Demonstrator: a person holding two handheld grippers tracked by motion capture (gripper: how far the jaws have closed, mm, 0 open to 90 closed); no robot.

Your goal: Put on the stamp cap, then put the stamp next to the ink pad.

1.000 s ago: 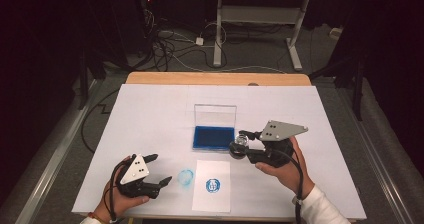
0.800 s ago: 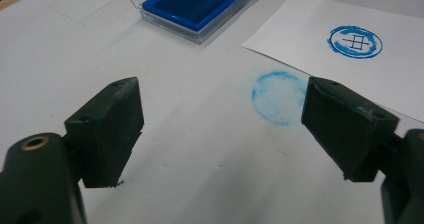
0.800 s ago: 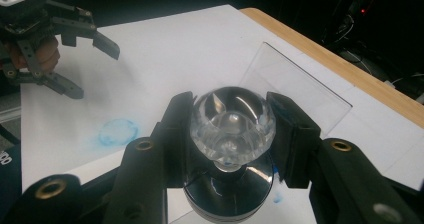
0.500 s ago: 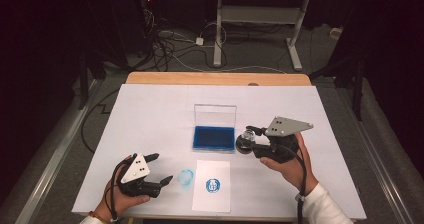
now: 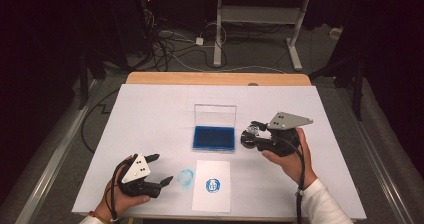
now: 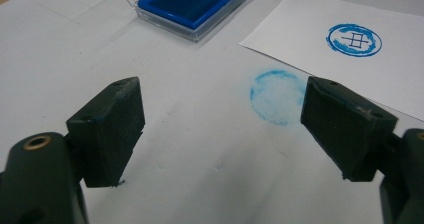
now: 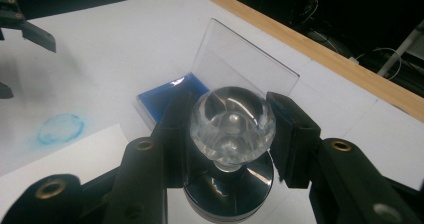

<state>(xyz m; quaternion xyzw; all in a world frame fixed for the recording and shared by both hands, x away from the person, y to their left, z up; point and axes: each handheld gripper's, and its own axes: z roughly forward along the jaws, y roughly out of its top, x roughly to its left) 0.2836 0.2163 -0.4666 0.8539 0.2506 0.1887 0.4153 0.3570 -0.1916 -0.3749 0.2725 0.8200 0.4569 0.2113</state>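
Observation:
My right gripper is shut on a stamp just right of the open blue ink pad. In the right gripper view the jaws clamp the stamp's clear ball knob above its round dark base. My left gripper rests open at the table's front left with nothing between its fingers. A white paper bearing a round blue stamp mark lies at the front middle. A round blue smudge marks the table between the left gripper's jaws and the paper.
The ink pad's clear lid stands upright behind the pad. White sheeting covers the table, with a wooden edge at the far side. Cables and desk legs lie on the floor beyond.
My right gripper has shifted slightly to the right and farther from me with the stamp still in it. The left gripper has kept still.

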